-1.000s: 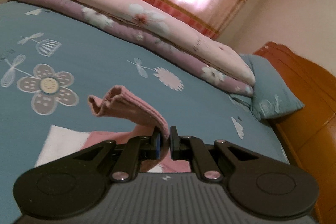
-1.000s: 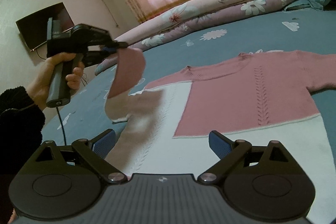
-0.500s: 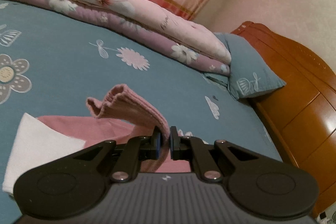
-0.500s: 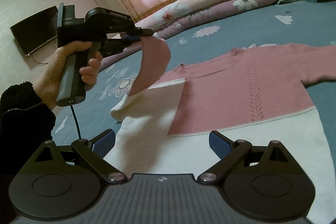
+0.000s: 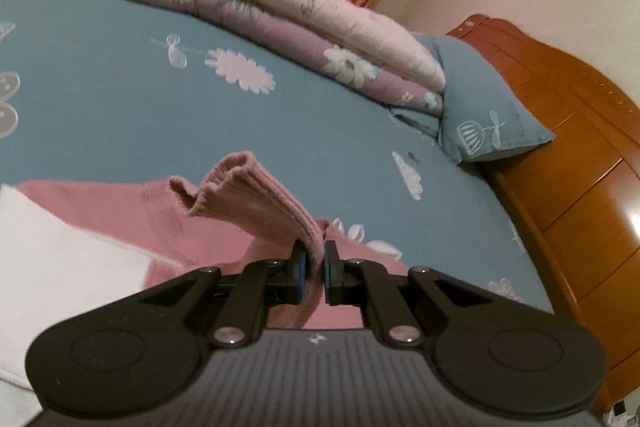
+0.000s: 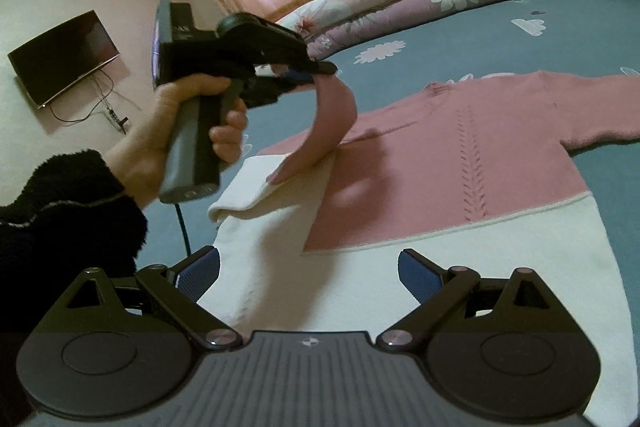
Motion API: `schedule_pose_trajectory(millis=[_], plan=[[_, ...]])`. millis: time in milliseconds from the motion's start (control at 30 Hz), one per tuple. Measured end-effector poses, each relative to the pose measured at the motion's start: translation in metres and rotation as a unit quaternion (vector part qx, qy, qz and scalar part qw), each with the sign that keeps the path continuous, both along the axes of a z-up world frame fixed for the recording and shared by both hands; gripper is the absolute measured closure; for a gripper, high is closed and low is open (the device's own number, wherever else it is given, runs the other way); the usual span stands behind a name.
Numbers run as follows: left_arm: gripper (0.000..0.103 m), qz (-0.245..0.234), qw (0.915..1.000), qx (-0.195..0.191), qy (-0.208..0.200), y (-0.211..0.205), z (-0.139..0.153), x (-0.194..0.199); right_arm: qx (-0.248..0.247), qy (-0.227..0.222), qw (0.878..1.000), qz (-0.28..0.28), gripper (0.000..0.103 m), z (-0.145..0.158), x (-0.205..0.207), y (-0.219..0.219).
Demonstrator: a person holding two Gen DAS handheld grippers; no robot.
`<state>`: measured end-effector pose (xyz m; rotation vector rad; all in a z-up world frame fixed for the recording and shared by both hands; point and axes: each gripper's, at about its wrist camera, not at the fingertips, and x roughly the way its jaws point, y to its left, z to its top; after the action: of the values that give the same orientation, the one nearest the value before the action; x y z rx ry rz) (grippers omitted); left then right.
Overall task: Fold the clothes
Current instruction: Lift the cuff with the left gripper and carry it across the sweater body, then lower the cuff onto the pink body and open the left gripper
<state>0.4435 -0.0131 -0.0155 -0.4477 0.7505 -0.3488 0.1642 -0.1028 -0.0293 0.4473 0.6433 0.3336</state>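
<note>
A pink and white knitted sweater (image 6: 460, 163) lies flat on the blue bedspread (image 6: 440, 39), pink at the top, white at the hem. My left gripper (image 5: 314, 267) is shut on the pink sleeve cuff (image 5: 248, 191). In the right wrist view that left gripper (image 6: 316, 71) holds the sleeve (image 6: 328, 119) up in an arch over the sweater's left side, where the white side is folded inward. My right gripper (image 6: 308, 273) hovers open above the white hem (image 6: 480, 267) with nothing between its fingers.
A rolled pink and purple floral quilt (image 5: 280, 11) lies along the far side of the bed. A blue pillow (image 5: 480, 107) rests against the wooden headboard (image 5: 568, 155). A person's hand and dark sleeve (image 6: 60, 211) hold the left gripper. A wall television (image 6: 64, 55) hangs at left.
The left gripper has carried the pink sleeve to the right and lower, over the sweater's body. The right gripper has stayed where it was, open.
</note>
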Motion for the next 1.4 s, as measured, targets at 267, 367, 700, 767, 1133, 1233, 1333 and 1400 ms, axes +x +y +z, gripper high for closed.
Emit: schedule_pose_trajectory(millis=[267,367,700,767,1133,1233,1333,1400], plan=[[0.09,-0.029,0.9988,-0.008,0.038,-0.017,-0.034,0.002,-0.01,0.006,1.0,-0.004,0.005,-0.003,0.003,0.0],[0.071,-0.043,0.9981,-0.005,0.045,-0.018,-0.035,-0.003,-0.012,0.004,1.0,-0.009,0.005,-0.002,0.003,-0.002],[0.022,-0.065,0.9965,-0.052,-0.007,0.023,0.004,-0.044,-0.008,0.016,1.0,-0.025,0.005,-0.008,0.009,-0.012],[0.02,-0.083,0.9951,-0.054,0.002,0.024,0.004,-0.043,-0.015,0.026,0.999,-0.029,0.005,-0.013,0.012,-0.009],[0.02,-0.129,0.9875,-0.037,0.083,-0.039,-0.033,-0.002,-0.042,0.027,0.998,-0.033,0.005,-0.016,0.016,0.0],[0.02,-0.133,0.9865,-0.03,0.09,-0.045,-0.038,0.001,-0.029,0.039,0.998,-0.032,0.005,-0.02,0.018,-0.005],[0.02,-0.128,0.9872,-0.034,0.09,-0.049,-0.039,0.002,-0.012,0.047,0.998,-0.034,0.005,-0.022,0.018,-0.01],[0.02,-0.126,0.9876,-0.04,0.084,-0.049,-0.036,0.002,-0.006,0.046,0.998,-0.034,0.005,-0.02,0.018,-0.012]])
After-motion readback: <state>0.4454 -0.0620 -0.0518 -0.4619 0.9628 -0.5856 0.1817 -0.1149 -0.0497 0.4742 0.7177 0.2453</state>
